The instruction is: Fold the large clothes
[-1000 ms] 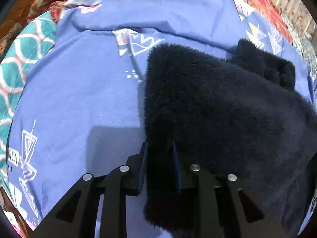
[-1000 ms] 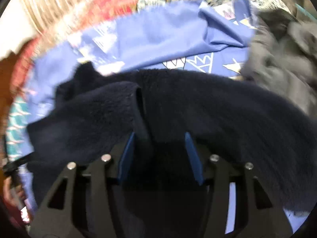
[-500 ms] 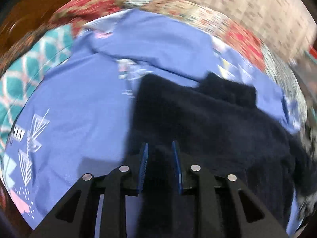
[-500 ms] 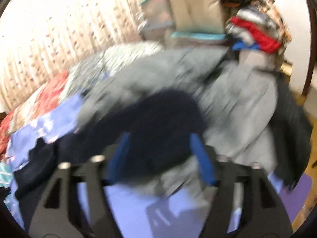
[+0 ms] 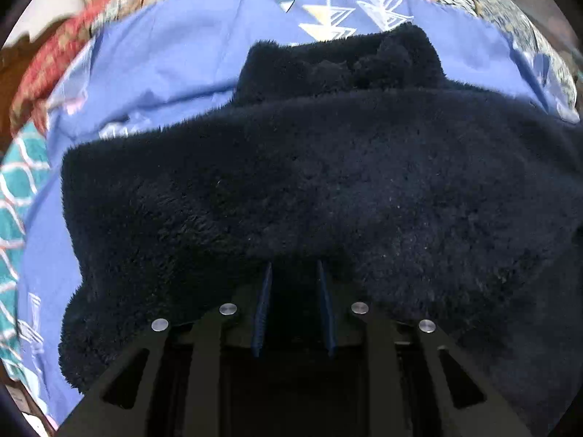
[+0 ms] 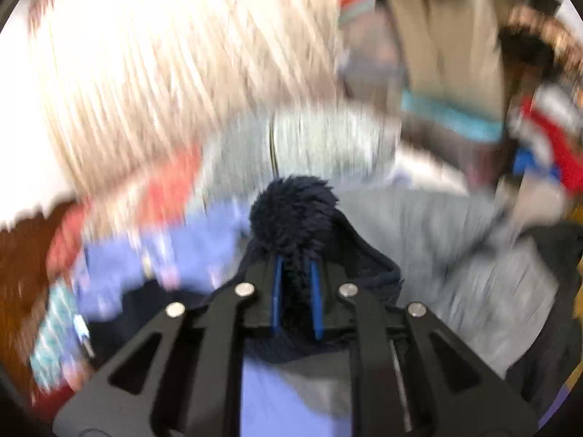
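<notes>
Your dark navy fleece garment is one big fuzzy lump spread on the blue patterned sheet, thick folded bit at the far edge. Your left gripper is clamped on its near edge. Your right gripper has just been closing and now pinches a tuft of the same fleece, lifted up. Around it: a teal patterned cloth at the left, a red patterned quilt behind, and a blurry grey garment on the right.
</notes>
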Tool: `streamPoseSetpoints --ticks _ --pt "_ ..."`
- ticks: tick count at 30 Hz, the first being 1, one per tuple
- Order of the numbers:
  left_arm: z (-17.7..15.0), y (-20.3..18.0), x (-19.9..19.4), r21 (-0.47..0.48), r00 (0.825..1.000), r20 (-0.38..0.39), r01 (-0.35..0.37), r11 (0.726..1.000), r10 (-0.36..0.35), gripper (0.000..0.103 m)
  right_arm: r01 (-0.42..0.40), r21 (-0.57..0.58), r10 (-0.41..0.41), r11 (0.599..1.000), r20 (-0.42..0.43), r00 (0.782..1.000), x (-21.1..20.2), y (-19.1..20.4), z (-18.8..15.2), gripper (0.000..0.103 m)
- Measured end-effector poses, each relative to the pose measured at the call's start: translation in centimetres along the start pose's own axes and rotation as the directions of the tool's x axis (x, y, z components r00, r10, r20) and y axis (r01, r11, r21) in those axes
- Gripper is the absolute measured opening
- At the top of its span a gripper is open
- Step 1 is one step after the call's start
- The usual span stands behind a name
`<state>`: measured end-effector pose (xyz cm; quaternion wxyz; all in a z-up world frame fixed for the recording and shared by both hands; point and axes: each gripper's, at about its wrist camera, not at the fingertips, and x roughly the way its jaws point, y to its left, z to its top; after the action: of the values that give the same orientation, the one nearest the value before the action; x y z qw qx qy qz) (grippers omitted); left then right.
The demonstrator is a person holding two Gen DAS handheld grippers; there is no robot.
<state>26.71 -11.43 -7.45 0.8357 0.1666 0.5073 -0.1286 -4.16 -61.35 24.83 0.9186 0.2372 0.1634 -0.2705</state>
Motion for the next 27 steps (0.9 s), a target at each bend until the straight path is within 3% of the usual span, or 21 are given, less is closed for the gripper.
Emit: streamPoseSetpoints --ticks 3,5,8,11,14,17,19,20,21,22,23,25,26,27 --pt "-0.4 -0.7 -0.7 0.042 0.999 0.011 -0.041 0.998 0.041 0.048 -0.011 -0.014 0.011 1.000 -0.030 1.000 0.9 3.2 3.4 0.013" --pt "-0.7 -0.1 -2.1 0.023 1.000 0.018 0.008 1.000 -0.009 0.048 -0.058 -0.037 0.055 0.998 -0.076 0.996 2.1 6.2 4.2 0.013" --pt "-1.7 2.3 -4.8 -0.049 0.987 0.041 0.157 0.986 -0.155 0.048 -0.172 -0.059 0.160 0.983 -0.170 0.972 3.6 12.1 3.9 0.013" --pt "-3.7 5.5 -8.4 -0.095 0.956 0.115 0.280 0.955 -0.268 0.048 -0.293 -0.088 0.257 0.952 -0.289 0.922 4.9 19.3 1.3 0.013" --pt "-5.9 8.4 -11.4 -0.112 0.932 0.186 0.334 0.936 -0.311 0.048 -0.412 -0.094 0.337 0.906 -0.427 0.839 6.5 27.8 -2.9 0.013" --pt "-8.6 11.8 -13.4 -0.134 0.914 0.241 0.365 0.921 -0.327 0.048 -0.532 -0.078 0.397 0.843 -0.577 0.714 9.1 37.7 -8.4 0.013" --pt "-9.8 13.9 -13.9 -0.146 0.914 0.255 0.360 0.921 -0.316 0.048 -0.582 -0.080 0.410 0.809 -0.631 0.658 10.7 43.4 -11.4 0.014" --pt "-10.4 14.7 -14.0 -0.153 0.915 0.258 0.354 0.923 -0.309 0.048 -0.615 -0.074 0.422 0.785 -0.663 0.618 12.1 47.2 -13.8 0.016" --pt "-10.8 15.4 -13.9 -0.160 0.917 0.261 0.349 0.924 -0.301 0.048 -0.637 -0.082 0.429 0.766 -0.674 0.601 12.4 49.2 -15.6 0.023" --pt "-11.3 16.2 -13.9 -0.174 0.920 0.264 0.342 0.923 -0.291 0.048 -0.666 -0.118 0.418 0.736 -0.695 0.585 13.4 52.4 -18.0 0.055" --pt "-11.5 16.9 -13.8 -0.190 0.922 0.263 0.339 0.921 -0.285 0.048 -0.676 -0.180 0.370 0.715 -0.722 0.584 13.9 54.8 -20.0 0.071" --pt "-11.8 18.4 -13.9 -0.229 0.922 0.264 0.345 0.910 -0.283 0.048 -0.692 -0.302 0.311 0.656 -0.727 0.612 14.0 57.9 -22.3 0.074" --pt "-11.8 19.0 -13.9 -0.242 0.919 0.271 0.352 0.904 -0.285 0.048 -0.707 -0.299 0.331 0.640 -0.724 0.606 14.0 58.1 -22.0 0.074" --pt "-11.9 19.6 -14.0 -0.252 0.917 0.280 0.357 0.899 -0.286 0.048 -0.731 -0.277 0.367 0.623 -0.722 0.586 13.6 57.9 -21.4 0.074"
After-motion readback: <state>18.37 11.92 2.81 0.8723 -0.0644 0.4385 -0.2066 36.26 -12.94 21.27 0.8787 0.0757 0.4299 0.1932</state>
